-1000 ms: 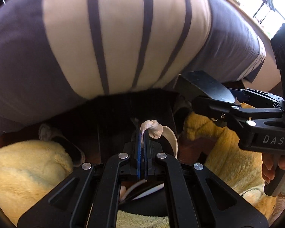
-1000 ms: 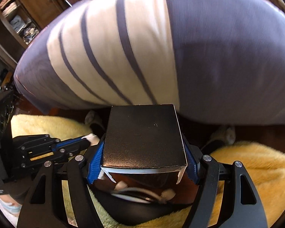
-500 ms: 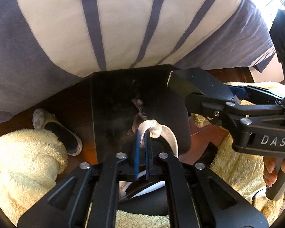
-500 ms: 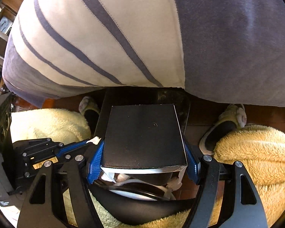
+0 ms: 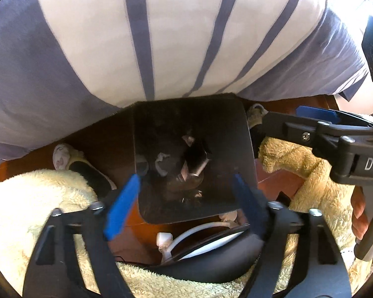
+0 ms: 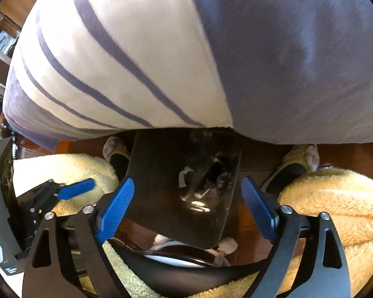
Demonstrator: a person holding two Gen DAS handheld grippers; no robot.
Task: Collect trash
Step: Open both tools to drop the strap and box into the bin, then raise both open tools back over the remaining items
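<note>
A black trash bin (image 5: 226,134) stands on the floor below me, its mouth facing up, with several scraps of trash (image 5: 184,166) inside. It shows in the right wrist view (image 6: 161,173) too, with trash (image 6: 199,186) at its bottom. My left gripper (image 5: 186,208) is open and empty above the bin's near rim. My right gripper (image 6: 186,208) is open and empty above the bin. The right gripper also shows at the right of the left wrist view (image 5: 310,121), and one blue finger (image 6: 74,188) of the left gripper shows in the right wrist view.
The person's striped shirt (image 5: 161,37) fills the top of both views. Fluffy yellow trouser legs (image 5: 24,211) (image 6: 335,211) and slippers (image 5: 67,156) (image 6: 301,159) flank the bin. White cords (image 5: 199,231) hang near me over the red-brown floor (image 5: 273,181).
Both grippers have opened. The white knotted cord has left the left gripper and the black box has left the right gripper. The bin's inside is now in plain sight.
</note>
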